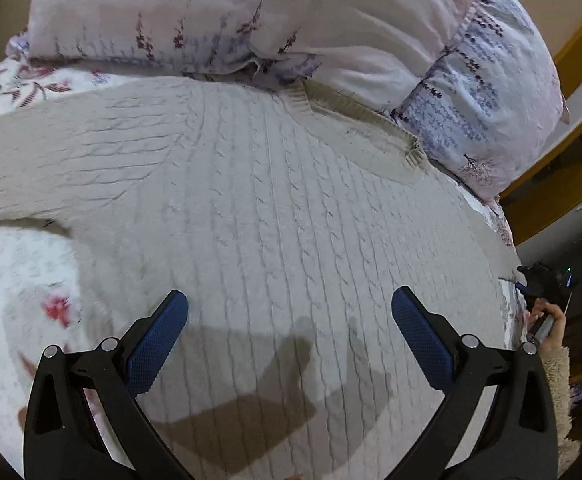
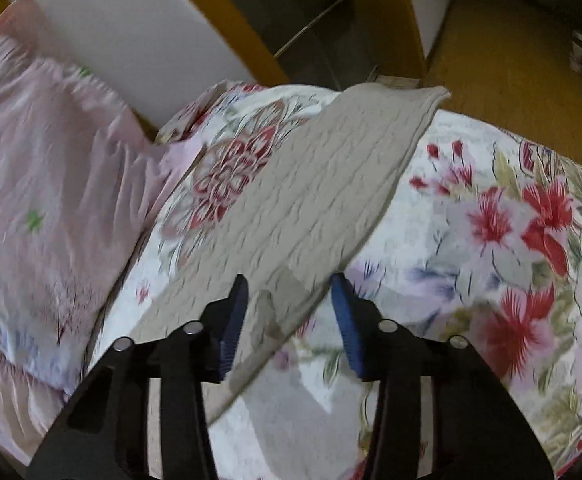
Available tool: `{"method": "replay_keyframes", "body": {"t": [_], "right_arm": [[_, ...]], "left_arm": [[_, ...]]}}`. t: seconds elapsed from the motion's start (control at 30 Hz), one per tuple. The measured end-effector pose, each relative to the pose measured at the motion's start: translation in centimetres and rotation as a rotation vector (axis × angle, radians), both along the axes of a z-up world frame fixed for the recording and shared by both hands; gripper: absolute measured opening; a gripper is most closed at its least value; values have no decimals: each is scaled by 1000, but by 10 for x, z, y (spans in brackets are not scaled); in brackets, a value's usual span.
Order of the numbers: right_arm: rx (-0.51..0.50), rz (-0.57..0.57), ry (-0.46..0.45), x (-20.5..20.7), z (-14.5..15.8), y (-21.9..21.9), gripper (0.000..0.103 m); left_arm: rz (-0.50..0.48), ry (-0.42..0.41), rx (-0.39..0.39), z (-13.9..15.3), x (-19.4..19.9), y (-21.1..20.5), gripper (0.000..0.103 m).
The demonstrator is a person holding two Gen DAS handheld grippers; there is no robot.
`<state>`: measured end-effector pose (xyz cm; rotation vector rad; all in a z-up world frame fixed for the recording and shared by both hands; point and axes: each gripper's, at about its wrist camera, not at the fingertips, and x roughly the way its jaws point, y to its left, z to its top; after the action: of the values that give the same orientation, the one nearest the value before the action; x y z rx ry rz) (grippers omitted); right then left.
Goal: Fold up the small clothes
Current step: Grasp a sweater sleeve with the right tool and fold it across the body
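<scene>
On floral bedspread [image 2: 491, 216], cable-knit sweater [image 1: 275, 208] lies flat below pillows [image 1: 219, 20]. Right gripper [image 2: 289, 300], jaws partway apart, straddles sleeve [image 2: 311, 184] w/o pinching. Left gripper [image 1: 289, 312] wide open, empty, over body. Advice: clamp sleeve edge squarely, fold across the chest, keep it taut.
</scene>
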<state>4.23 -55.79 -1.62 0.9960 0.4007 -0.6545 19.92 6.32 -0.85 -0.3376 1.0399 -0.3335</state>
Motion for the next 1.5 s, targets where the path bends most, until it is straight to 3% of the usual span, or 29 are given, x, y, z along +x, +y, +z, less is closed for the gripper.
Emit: {"method": "replay_keyframes", "body": {"t": [0.27, 0.4, 0.6, 0.7, 0.77, 0.9, 1.0, 1.13, 1.2, 1.27, 1.33, 1.43, 1.5], "right_arm": [[42, -63, -47, 0, -10, -22, 12], [-33, -50, 6, 6, -1, -14, 8], [-272, 18, -11, 15, 46, 26, 7], [-405, 148, -72, 27, 77, 75, 7], [-497, 299, -114, 42, 96, 126, 7], [-629, 650, -94, 80, 90, 234, 7], [-609, 820, 8, 110, 58, 281, 7], [-576, 866, 97, 129, 32, 301, 8], [-535, 859, 85, 126, 33, 294, 15], [-489, 845, 56, 126, 40, 283, 35], [-443, 812, 25, 122, 47, 275, 42], [-405, 731, 16, 131, 56, 261, 39], [-432, 666, 41, 140, 64, 260, 18]], "left_arm": [[-34, -19, -9, -2, 22, -7, 102], [-40, -3, -40, -5, 33, -6, 102], [-56, 5, -90, -4, 39, -6, 102], [-68, -8, -104, -1, 40, -9, 102], [-77, -5, -140, 0, 42, -11, 102], [-74, -17, -209, 1, 42, -17, 102], [-85, -25, -213, 3, 41, -27, 102], [-130, -14, -232, 5, 40, -40, 102], [-149, -10, -244, 5, 40, -44, 102], [-157, 1, -259, 3, 42, -46, 102], [-161, 25, -288, -1, 44, -47, 101], [-159, 59, -324, -7, 47, -47, 96], [-147, 79, -341, -11, 48, -45, 94]]}}
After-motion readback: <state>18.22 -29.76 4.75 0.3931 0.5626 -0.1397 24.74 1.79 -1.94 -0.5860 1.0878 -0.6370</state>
